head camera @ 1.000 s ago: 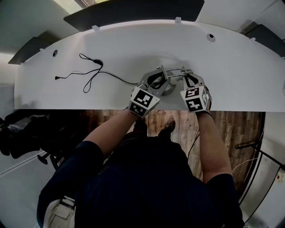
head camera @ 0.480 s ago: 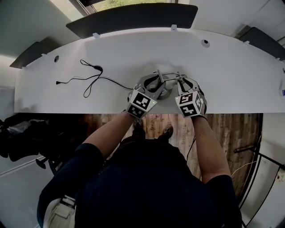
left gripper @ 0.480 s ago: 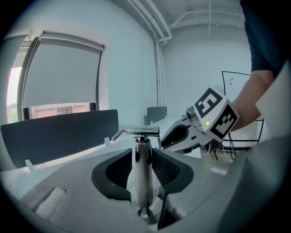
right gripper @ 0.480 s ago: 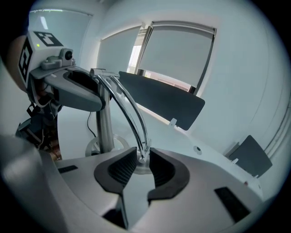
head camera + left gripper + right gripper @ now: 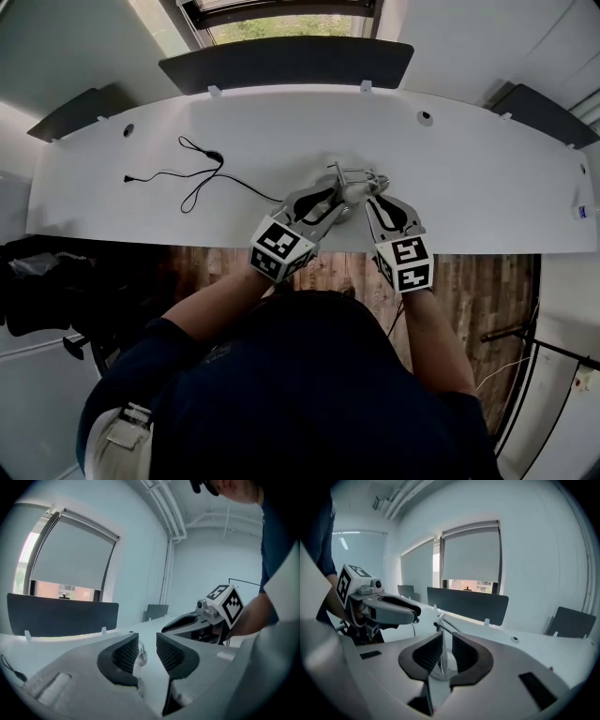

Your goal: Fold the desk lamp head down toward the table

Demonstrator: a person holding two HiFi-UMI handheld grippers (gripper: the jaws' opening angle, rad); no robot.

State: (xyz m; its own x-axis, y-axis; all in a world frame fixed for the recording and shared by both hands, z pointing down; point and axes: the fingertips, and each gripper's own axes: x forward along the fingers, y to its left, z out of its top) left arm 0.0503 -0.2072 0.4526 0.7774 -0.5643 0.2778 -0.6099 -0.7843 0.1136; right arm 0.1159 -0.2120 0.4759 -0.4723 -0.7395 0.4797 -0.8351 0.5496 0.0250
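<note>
Now lamp arm [image 5: 442,654] stands upright between closing right tongs [image 5: 447,639]; left tongs [image 5: 147,641] gape.

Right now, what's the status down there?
Left gripper open. Right gripper's jaws closing, lamp arm between, unpinched. Lamp at desk's front edge. Cable off left, clear.

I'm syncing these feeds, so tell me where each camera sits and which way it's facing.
Head view: on the head, looking steeply down at the desk; both arms, torso show.
Left gripper view: rides the left tongs, facing the window; right tongs, forearm show.
Right gripper view: rides the right tongs, closing with the lamp stem between them; left tongs show.
Shared: all see the desk.
</note>
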